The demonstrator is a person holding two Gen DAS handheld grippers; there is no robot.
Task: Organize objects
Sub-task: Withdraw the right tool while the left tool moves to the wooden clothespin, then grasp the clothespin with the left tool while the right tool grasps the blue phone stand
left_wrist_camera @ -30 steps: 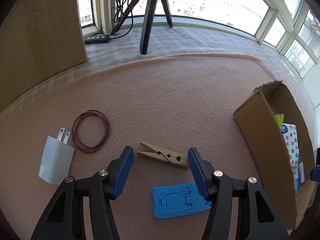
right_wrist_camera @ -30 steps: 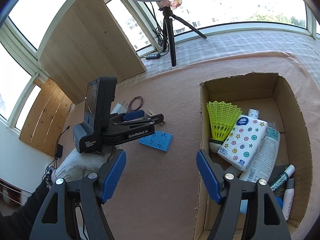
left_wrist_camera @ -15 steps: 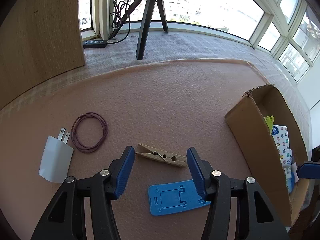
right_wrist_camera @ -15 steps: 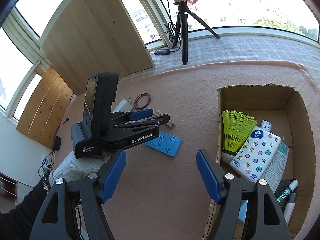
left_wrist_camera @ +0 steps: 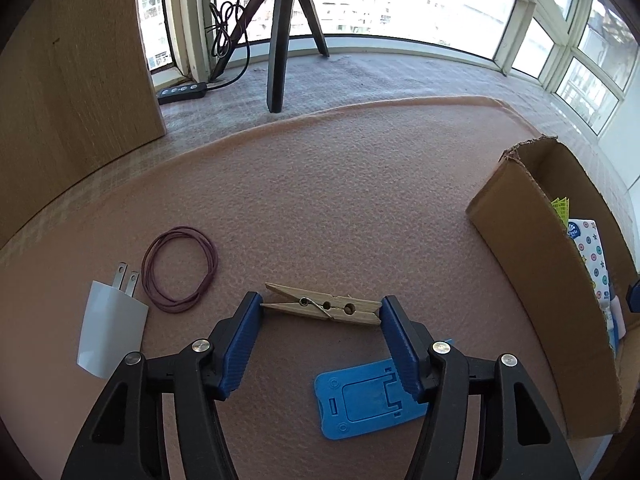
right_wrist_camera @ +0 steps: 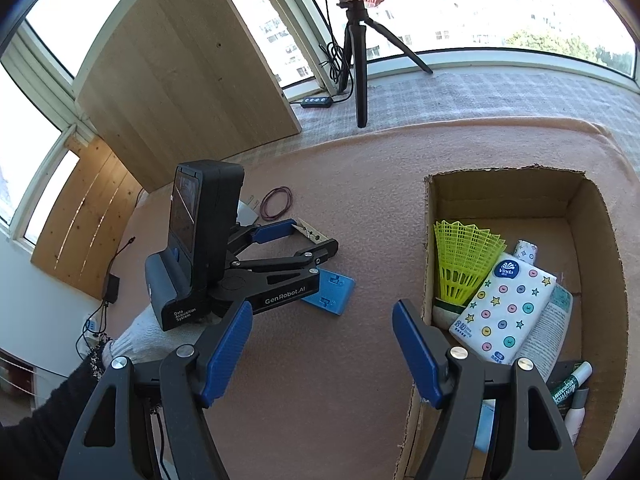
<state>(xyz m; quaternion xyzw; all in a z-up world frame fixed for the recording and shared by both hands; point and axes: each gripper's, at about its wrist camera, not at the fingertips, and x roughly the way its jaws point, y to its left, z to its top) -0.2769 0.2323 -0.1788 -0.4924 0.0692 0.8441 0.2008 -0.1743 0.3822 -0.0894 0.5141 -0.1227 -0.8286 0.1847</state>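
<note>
Several items were already packed in the box (right_wrist_camera: pixel 592 216); the peg (left_wrist_camera: pixel 322 309), band (left_wrist_camera: pixel 180 270), plug (left_wrist_camera: pixel 110 330) and blue stand (left_wrist_camera: pixel 368 400) were left on the surface. The left gripper (left_wrist_camera: pixel 320 338) was spread wide, its jaws bracketing the peg's ends, seemingly touching. The right gripper (right_wrist_camera: pixel 322 352) was held wide and empty.

The clothespin (left_wrist_camera: pixel 322 309) is made of pale, dull wood with a small metal spring. The phone stand (left_wrist_camera: pixel 370 402) is made of smooth blue plastic, and the charger plug (left_wrist_camera: pixel 109 326) of shiny white plastic with metal prongs. Everything is laid on a fuzzy pink cloth (left_wrist_camera: pixel 340 208), beside a box (left_wrist_camera: pixel 532 280) made of rough brown cardboard.
</note>
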